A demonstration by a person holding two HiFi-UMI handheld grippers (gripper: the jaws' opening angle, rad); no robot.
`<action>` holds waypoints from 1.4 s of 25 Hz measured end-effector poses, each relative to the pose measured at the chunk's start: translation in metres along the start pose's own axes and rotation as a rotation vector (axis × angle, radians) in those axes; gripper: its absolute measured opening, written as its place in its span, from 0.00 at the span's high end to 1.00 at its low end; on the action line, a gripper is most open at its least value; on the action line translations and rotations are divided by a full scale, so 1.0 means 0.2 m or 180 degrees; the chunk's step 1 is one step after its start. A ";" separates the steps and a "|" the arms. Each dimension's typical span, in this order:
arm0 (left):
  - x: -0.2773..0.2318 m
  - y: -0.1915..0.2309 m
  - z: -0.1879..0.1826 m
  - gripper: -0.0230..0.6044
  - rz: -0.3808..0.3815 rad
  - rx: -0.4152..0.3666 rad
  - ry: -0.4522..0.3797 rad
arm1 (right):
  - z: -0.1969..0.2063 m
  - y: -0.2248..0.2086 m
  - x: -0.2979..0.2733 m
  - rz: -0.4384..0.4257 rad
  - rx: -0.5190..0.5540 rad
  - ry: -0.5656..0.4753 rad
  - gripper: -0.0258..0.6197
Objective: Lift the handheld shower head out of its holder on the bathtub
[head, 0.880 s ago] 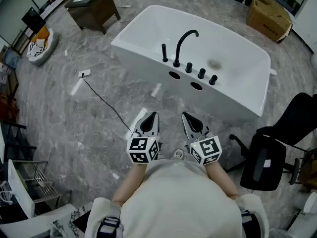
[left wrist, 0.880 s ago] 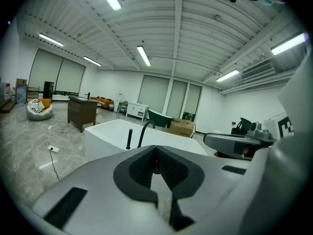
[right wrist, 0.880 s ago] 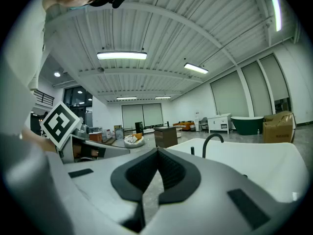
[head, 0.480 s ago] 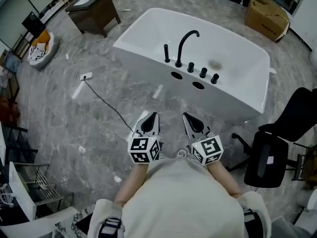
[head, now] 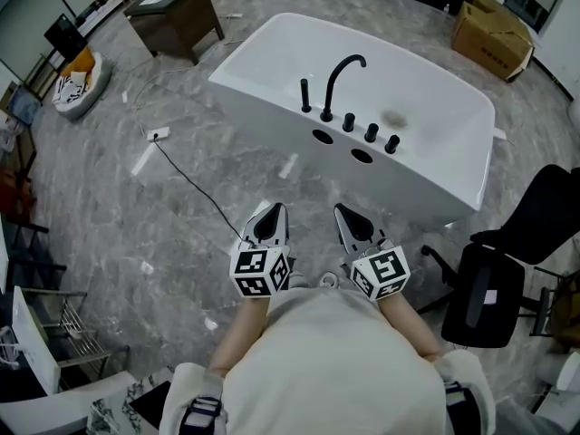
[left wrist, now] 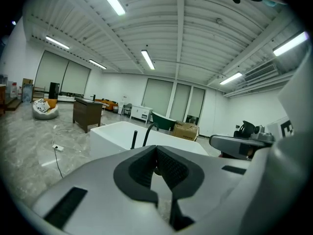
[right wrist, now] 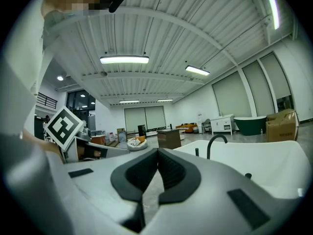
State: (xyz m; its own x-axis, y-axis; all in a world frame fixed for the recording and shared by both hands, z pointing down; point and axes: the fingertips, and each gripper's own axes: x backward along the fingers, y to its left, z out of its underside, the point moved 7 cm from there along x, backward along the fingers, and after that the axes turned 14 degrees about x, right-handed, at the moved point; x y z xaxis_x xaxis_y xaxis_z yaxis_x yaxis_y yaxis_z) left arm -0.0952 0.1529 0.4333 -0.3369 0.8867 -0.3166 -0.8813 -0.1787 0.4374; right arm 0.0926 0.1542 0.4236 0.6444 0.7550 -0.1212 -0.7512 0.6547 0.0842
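The white bathtub (head: 435, 166) stands on the grey marble floor ahead of me. On its near rim a black handheld shower head (head: 305, 96) stands upright in its holder, left of the curved black faucet (head: 340, 80) and three black knobs (head: 371, 132). My left gripper (head: 270, 217) and right gripper (head: 349, 217) hover side by side close to my body, well short of the tub. Both are shut with nothing between the jaws. In the left gripper view the shower head (left wrist: 134, 138) shows beyond the jaws, and in the right gripper view the shower head (right wrist: 196, 152) stands left of the faucet (right wrist: 215, 143).
A black office chair (head: 503, 284) stands to my right near the tub's corner. A power strip with its cable (head: 156, 135) lies on the floor at left. A brown cabinet (head: 177, 12) and a cardboard box (head: 494, 21) are beyond the tub. A wire rack (head: 63, 324) stands at near left.
The head view has shifted slightly. Both grippers stay where they were, shut and empty.
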 end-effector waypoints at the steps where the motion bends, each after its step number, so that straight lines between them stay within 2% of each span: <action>1: 0.00 0.00 0.01 0.93 -0.0017 0.0016 0.0007 | 0.01 0.00 0.00 0.0001 -0.0014 0.0006 0.93; 10: -0.02 0.03 0.05 0.93 -0.0133 0.0137 0.0105 | 0.04 -0.04 -0.01 -0.0031 -0.0094 0.0078 0.93; 14: -0.10 0.04 0.04 0.93 -0.0142 0.0102 0.0139 | 0.05 -0.09 -0.05 -0.0016 -0.0100 0.0108 0.93; 23: -0.39 0.13 -0.07 0.93 -0.0082 0.0115 0.0183 | 0.08 -0.26 -0.27 0.0056 -0.0077 0.0216 0.93; 35: -0.91 0.34 -0.30 0.93 0.0008 0.0119 0.0280 | 0.01 -0.55 -0.78 0.0042 -0.0002 0.0229 0.93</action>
State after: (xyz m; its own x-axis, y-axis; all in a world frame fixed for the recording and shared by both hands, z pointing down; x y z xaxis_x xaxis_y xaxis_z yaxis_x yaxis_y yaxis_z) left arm -0.1140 -0.0454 0.4700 -0.3684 0.8451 -0.3875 -0.8680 -0.1634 0.4689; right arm 0.0747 -0.0354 0.4361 0.6226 0.7589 -0.1909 -0.7596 0.6447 0.0855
